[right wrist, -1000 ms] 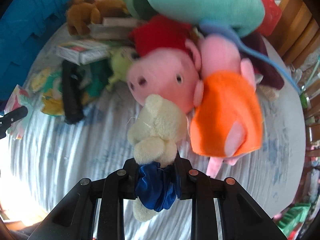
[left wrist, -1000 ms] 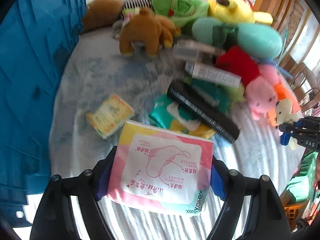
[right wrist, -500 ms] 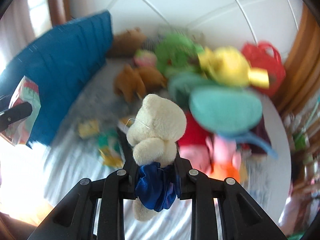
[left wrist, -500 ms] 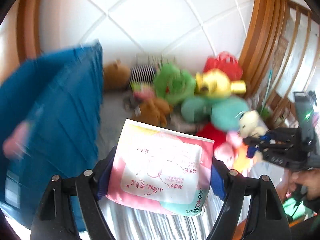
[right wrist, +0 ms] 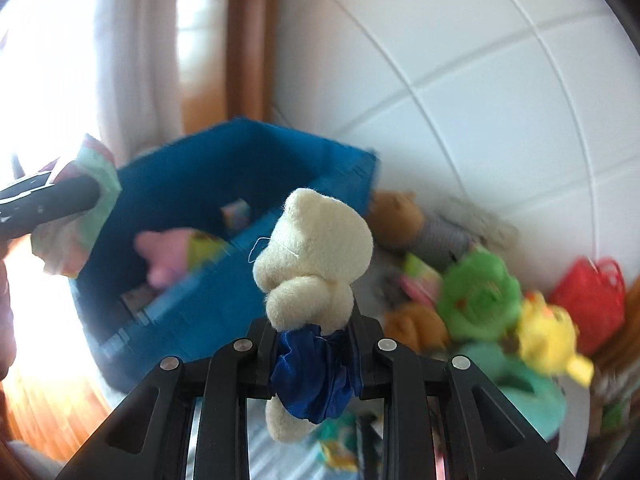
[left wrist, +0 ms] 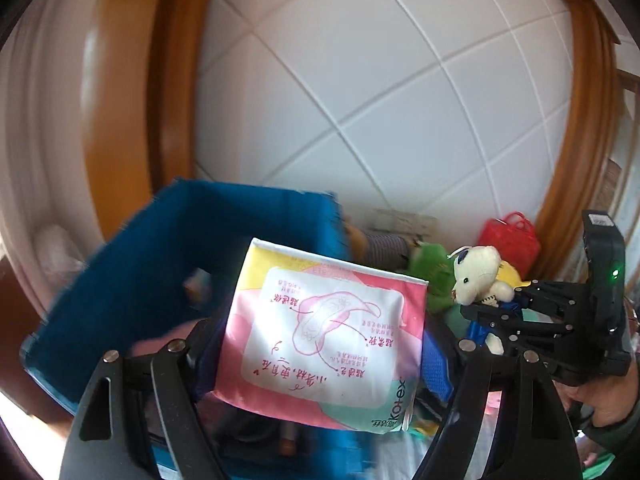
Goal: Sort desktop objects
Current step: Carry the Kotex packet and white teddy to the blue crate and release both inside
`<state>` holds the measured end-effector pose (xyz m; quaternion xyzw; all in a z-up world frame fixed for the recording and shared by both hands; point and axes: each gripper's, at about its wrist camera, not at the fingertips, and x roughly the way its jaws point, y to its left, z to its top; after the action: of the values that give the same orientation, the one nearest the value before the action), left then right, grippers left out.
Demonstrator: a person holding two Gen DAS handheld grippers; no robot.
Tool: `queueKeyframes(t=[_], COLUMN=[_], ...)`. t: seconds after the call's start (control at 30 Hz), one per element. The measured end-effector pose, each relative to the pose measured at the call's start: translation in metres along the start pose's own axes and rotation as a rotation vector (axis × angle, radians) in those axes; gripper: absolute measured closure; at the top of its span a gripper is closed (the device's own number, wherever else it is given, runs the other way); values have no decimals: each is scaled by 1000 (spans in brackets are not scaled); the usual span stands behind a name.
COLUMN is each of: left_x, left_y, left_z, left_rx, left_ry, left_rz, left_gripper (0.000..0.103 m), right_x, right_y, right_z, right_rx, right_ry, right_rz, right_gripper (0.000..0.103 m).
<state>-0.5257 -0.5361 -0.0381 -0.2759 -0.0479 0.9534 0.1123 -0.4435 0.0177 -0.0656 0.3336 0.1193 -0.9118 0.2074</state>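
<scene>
L gripper (left wrist: 320, 344) pinches pad pack (left wrist: 324, 336), R gripper (right wrist: 316, 356) pinches cream bear (right wrist: 312, 264) (blue skirt), both w/ blue bin (right wrist: 224, 184) behind.

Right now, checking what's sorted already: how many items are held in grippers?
2. The pink pad pack is clamped in the left gripper; the cream bear is clamped in the right gripper. Both hang near the blue bin.

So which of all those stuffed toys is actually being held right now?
The small cream bear in the blue skirt, pinched in the right gripper. The green toy, yellow toy and brown toy lie loose.
</scene>
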Motion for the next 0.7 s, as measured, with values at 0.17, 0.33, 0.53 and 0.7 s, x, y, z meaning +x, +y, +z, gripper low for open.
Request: queueKeyframes(t=[0.17, 0.33, 0.53, 0.7], left_x=[-17, -8, 24, 61], left_y=[65, 123, 153, 155], left_z=[31, 58, 82, 92], left_rx=[39, 71, 101, 113], left_ry=[2, 26, 45, 54], left_rz=[30, 52, 69, 55], left_gripper=[24, 24, 24, 24], right_x=[32, 69, 109, 137], right_y=[51, 88, 104, 108], right_z=[52, 92, 124, 146], right_rx=[-34, -23, 30, 46], right_ry=[-20, -8, 25, 56], right_rz=[39, 48, 24, -33], right_gripper=[79, 79, 79, 79])
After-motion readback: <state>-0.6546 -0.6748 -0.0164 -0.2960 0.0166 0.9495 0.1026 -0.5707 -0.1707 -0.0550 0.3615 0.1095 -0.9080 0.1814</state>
